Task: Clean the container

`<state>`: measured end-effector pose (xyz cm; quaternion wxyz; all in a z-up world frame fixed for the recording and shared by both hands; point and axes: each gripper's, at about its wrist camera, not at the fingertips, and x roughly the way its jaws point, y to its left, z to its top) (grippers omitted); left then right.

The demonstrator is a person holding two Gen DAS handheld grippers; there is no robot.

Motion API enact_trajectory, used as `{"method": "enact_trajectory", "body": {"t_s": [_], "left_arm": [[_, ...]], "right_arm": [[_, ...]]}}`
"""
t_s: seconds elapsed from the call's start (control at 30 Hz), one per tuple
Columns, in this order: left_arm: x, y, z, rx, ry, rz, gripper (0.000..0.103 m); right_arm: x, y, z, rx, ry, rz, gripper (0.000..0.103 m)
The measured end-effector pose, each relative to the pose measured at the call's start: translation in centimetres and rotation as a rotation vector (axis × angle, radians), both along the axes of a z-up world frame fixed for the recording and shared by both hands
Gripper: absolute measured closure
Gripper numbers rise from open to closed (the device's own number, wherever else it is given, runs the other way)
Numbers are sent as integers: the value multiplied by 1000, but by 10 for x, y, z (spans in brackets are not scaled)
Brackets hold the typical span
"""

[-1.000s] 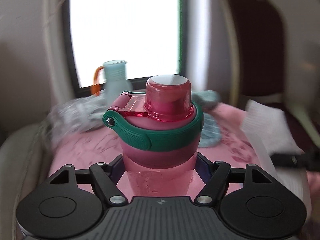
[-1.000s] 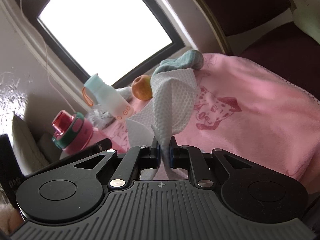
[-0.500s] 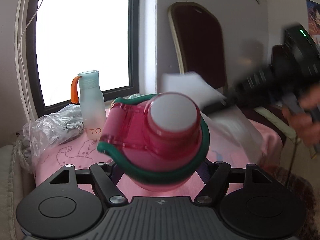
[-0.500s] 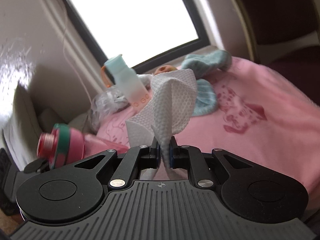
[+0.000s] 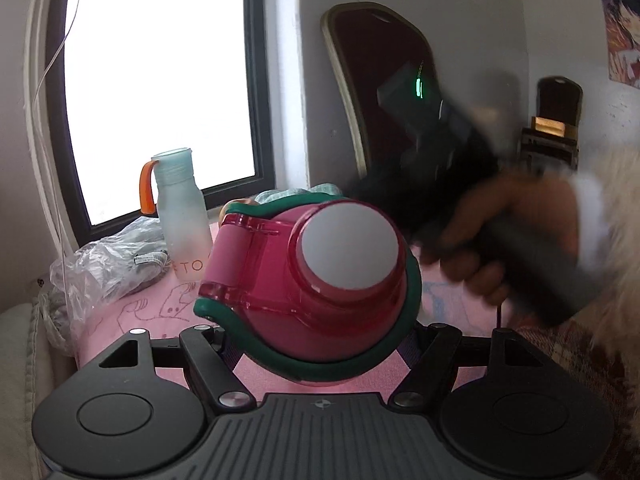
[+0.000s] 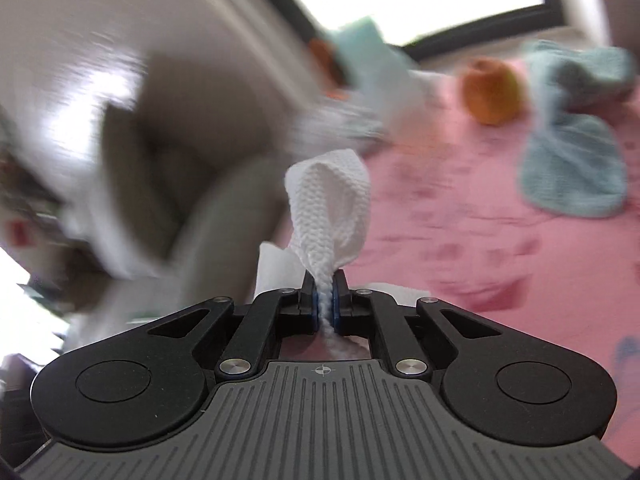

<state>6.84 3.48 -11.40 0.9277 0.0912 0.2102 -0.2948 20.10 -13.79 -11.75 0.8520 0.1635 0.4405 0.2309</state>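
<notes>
My left gripper [image 5: 320,344] is shut on a pink bottle [image 5: 320,276] with a red flip lid and a green band. The bottle is lifted off the pink cloth and tipped so its lid faces the camera. My right gripper [image 6: 325,304] is shut on a folded white paper towel [image 6: 330,200] that stands up from the jaws. In the left wrist view the right gripper's body [image 5: 452,152] and the hand holding it are blurred, to the right of the bottle. The bottle does not show clearly in the blurred right wrist view.
A frosted bottle [image 5: 180,216] with an orange strap stands by the window. A clear plastic bag [image 5: 104,264] lies left of it. An orange fruit [image 6: 490,92] and teal cloths [image 6: 572,168] lie on the pink cloth [image 6: 460,240]. A dark chair [image 5: 380,80] stands behind.
The left gripper has raised the pink bottle and tipped its lid toward the camera. The right gripper with the towel has swung left and closer to the bottle, blurring its view.
</notes>
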Motion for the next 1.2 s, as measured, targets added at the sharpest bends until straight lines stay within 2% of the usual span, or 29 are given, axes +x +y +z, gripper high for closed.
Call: {"method": "enact_trajectory", "body": {"t_s": [0.1,0.2,0.3,0.37,0.43,0.53,0.6,0.67,0.73,0.83,0.97,1.07,1.2], "left_arm": [[5,3,1,-24,19,21,32],[6,4,2,-35,31,30,32],[6,5,2,-44,40,39,32],[5,5,2,-45,41,41,32],[4,5,2,-46,43,44,32],[4,4,3,-51,50,55,32],[5,4,3,-56,57,64,32],[5,4,4,-53,58,65,32],[6,2,5,-46,57,63,32],[10,0,6,-46,58,65,32],[19,-4,8,-52,64,72,32],[30,-6,9,-63,82,86,32],[42,-14,14,-52,110,100,32]], "right_arm": [[11,-16,-30,-87,52,-106,95],[4,-38,-51,-85,122,-149,96],[-16,-46,-46,-96,115,-130,96],[-33,-49,-28,-102,70,-131,96],[-47,-52,-5,-22,6,-117,96],[-57,-52,22,211,-82,-18,96],[-55,-51,27,391,-69,58,96],[-49,-47,22,463,-44,62,96],[-40,-46,10,433,-16,-1,96],[-25,-43,-12,279,29,-142,96],[-19,-52,-32,161,88,-263,96],[-15,-50,-49,24,157,-235,95],[-26,-54,-51,11,156,-204,95]]}}
